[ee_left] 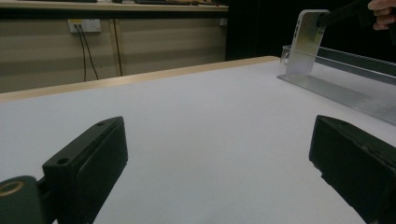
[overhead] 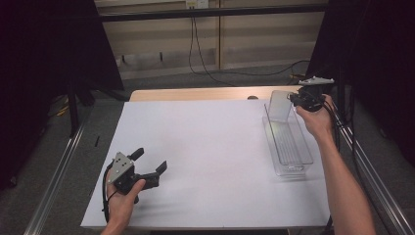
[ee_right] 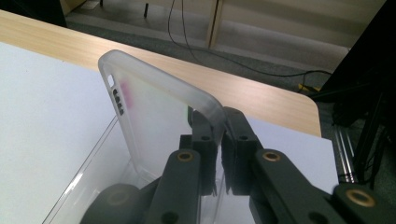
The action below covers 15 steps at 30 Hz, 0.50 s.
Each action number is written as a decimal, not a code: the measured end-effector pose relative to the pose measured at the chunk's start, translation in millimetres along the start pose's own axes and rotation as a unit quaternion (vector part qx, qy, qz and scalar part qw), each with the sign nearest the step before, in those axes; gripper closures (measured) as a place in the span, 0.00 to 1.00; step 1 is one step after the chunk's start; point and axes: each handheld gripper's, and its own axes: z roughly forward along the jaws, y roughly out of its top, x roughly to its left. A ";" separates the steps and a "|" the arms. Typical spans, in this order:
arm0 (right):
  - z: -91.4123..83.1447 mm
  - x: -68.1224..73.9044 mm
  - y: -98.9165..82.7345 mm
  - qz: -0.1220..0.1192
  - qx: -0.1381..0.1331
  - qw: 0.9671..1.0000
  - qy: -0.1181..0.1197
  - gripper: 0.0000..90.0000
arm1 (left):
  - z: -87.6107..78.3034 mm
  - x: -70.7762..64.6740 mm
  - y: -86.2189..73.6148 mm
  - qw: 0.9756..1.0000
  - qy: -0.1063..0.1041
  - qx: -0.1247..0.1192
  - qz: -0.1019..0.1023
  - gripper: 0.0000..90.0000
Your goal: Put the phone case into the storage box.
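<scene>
A translucent frosted phone case (overhead: 280,105) stands upright at the far end of a long clear plastic tray (overhead: 293,166) on the right of the white table. My right gripper (overhead: 295,99) is shut on the case's edge; in the right gripper view the jaws (ee_right: 219,135) pinch the rim of the case (ee_right: 159,107) above the tray (ee_right: 84,186). My left gripper (overhead: 150,159) rests at the table's near left, open, with nothing between its jaws (ee_left: 217,140). The left gripper view shows the case (ee_left: 306,42) and tray (ee_left: 345,88) far off to the right.
A white sheet (overhead: 205,156) covers the table, with a bare wooden strip (overhead: 195,93) along the far edge. Black cables (overhead: 200,54) run over the floor beyond. Dark stands flank both sides of the table.
</scene>
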 end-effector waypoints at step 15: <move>11.8 -7.0 -3.4 0.000 -0.035 0.999 0.016 0.94 | 1.6 0.2 -1.2 1.000 0.001 0.003 0.000 0.05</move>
